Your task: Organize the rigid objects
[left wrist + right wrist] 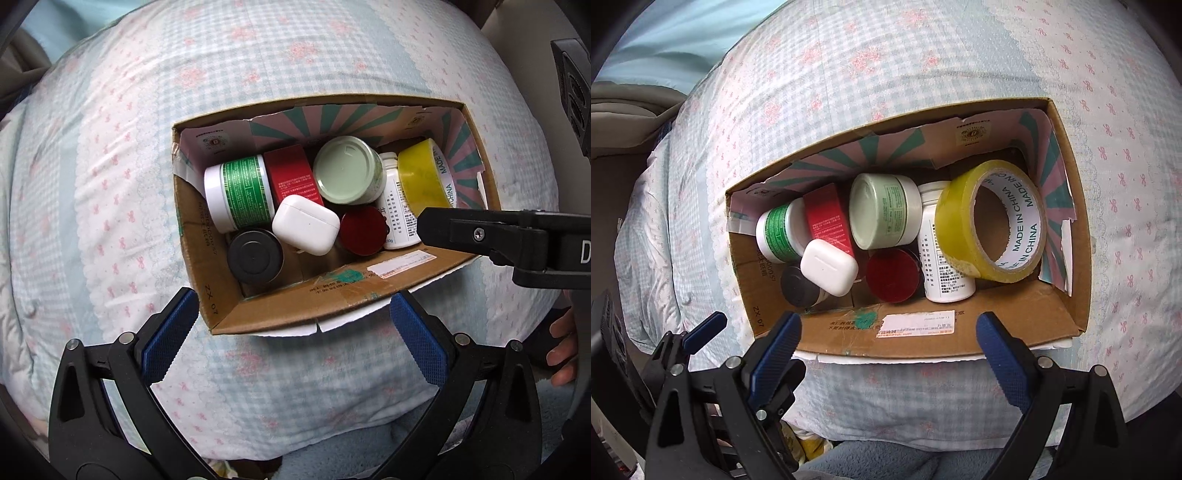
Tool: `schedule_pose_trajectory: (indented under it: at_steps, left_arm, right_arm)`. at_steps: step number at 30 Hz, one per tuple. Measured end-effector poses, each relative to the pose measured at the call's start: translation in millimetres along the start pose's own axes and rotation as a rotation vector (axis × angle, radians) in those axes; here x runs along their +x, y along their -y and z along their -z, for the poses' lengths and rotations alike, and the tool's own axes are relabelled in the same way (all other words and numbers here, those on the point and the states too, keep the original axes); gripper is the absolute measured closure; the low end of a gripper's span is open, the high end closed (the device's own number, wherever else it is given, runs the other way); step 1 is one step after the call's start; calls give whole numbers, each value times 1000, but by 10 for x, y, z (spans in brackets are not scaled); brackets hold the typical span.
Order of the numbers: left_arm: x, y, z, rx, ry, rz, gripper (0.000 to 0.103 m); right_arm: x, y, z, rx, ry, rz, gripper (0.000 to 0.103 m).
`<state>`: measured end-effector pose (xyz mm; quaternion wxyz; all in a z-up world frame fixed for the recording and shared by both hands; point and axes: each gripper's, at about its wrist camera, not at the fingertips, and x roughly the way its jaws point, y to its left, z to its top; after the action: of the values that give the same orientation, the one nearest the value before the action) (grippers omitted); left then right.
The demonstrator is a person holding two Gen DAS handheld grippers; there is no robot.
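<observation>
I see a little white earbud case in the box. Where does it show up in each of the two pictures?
Left wrist view: the white earbud case lies near the picture's middle, resting over the black-lidded jar.
Right wrist view: it lies left of centre, above the open right gripper.
Shared landmark: the yellow tape roll at the cardboard box's right end.
</observation>
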<state>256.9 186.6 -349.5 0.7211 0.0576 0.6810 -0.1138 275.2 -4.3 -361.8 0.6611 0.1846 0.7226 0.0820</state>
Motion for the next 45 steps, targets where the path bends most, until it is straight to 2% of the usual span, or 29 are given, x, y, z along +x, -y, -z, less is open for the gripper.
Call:
schedule_pose_trajectory:
  at_steps: [7, 12, 16, 21, 27, 30, 33, 36, 39, 45]
  left_arm:
    - [-574, -18, 131, -61, 115, 13, 0]
    - [-1321, 11, 156, -119, 272, 10, 0]
    - [-2125, 67, 224, -172, 449, 15, 0]
    - [-3088, 290, 460, -200, 665, 35, 0]
    - [-3809, 753, 904, -163, 865, 18, 0]
    - [-3945, 936, 1088, -158, 904, 23, 0]
    - [-3985, 1021, 1240, -180, 923, 39, 0]
    - [-3999, 1112, 1392, -183, 960, 11, 0]
    - [-3990, 1208, 1504, -177, 989, -3, 0]
    - [-3965, 1354, 1542, -161, 987, -15, 0]
  right_arm:
    - [-544, -66, 170, -48, 111, -14, 9]
    - [-1219, -27, 354, -121, 234, 27, 9]
    - [-1967, -58, 585, -202, 406, 102, 9]
    - [-2971, -103, 1056, -242, 656, 182, 9]
    - [-3806, -161, 1667, -299, 890, 239, 9]
    - [-4005, -153, 1908, -315, 972, 275, 9]
    - [-4071, -99, 2080, -311, 1014, 287, 9]
    - [-4037, -37, 2201, -308, 1033, 318, 9]
    - [-4031, 63, 2282, -293, 1049, 299, 9]
    - [-4091, 192, 2385, -277, 1073, 289, 9]
